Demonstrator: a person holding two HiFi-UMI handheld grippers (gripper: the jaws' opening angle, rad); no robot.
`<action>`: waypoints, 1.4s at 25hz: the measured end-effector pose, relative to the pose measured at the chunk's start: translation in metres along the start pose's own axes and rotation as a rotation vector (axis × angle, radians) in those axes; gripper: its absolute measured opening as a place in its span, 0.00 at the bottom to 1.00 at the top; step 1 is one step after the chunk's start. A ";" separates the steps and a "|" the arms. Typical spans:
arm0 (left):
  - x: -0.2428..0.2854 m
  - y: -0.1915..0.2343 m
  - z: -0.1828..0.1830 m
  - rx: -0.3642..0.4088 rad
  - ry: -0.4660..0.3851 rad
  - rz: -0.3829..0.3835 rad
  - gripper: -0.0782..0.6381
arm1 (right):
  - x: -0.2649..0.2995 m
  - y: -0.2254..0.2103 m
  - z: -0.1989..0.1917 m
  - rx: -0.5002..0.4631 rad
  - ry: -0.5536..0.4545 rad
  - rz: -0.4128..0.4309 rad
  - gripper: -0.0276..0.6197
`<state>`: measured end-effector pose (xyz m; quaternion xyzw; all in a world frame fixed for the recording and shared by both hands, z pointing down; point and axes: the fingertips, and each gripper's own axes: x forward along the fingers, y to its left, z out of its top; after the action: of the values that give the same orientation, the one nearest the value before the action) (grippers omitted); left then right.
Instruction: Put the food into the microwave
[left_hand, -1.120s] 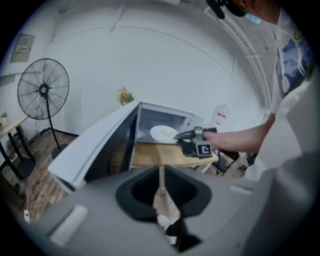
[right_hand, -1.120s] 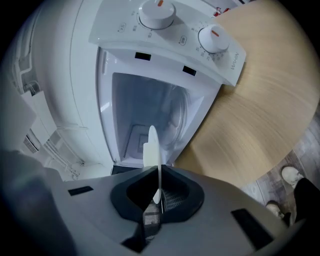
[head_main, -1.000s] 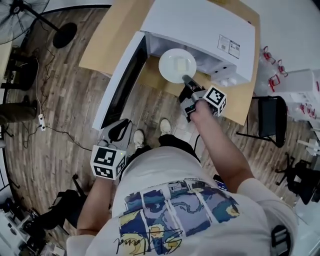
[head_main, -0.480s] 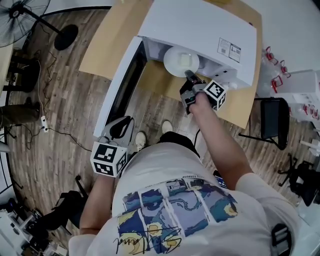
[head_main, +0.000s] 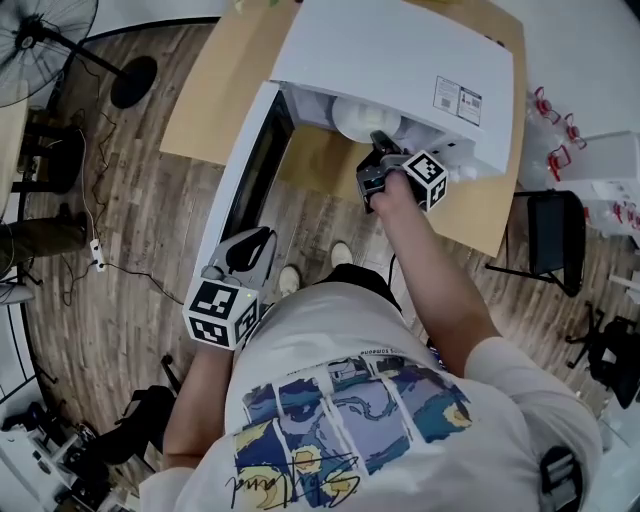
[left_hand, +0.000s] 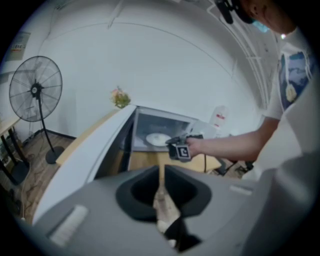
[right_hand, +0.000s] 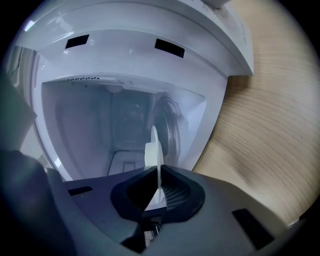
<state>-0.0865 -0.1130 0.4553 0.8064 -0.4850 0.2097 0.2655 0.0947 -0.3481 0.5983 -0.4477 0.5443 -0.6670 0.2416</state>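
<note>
A white microwave stands on a wooden table with its door swung open to the left. My right gripper is shut on the rim of a white plate, which sits partly under the microwave's top edge at the mouth of the cavity. Seen from the right gripper view, the plate is edge-on with a pale block of food on it, and the empty cavity lies just ahead. My left gripper hangs shut and empty beside the door's lower end.
A standing fan is at the far left on the wood floor. A black chair and red-handled items lie to the right of the table. In the left gripper view the door runs close along the left.
My right gripper has carried the plate forward and down, from in front of the microwave into its opening. The left gripper has drifted slightly toward the door.
</note>
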 end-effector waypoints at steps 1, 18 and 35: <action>0.001 0.000 0.001 0.002 -0.001 -0.005 0.16 | 0.002 0.001 0.001 -0.005 -0.006 -0.002 0.06; 0.008 -0.003 0.008 0.027 0.006 -0.087 0.16 | 0.013 0.015 0.009 -0.493 -0.014 -0.151 0.26; 0.000 -0.001 0.008 0.062 -0.002 -0.149 0.15 | 0.005 0.011 -0.004 -0.725 0.085 -0.300 0.38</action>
<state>-0.0845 -0.1176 0.4493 0.8483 -0.4171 0.2035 0.2549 0.0867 -0.3531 0.5898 -0.5503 0.6829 -0.4773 -0.0552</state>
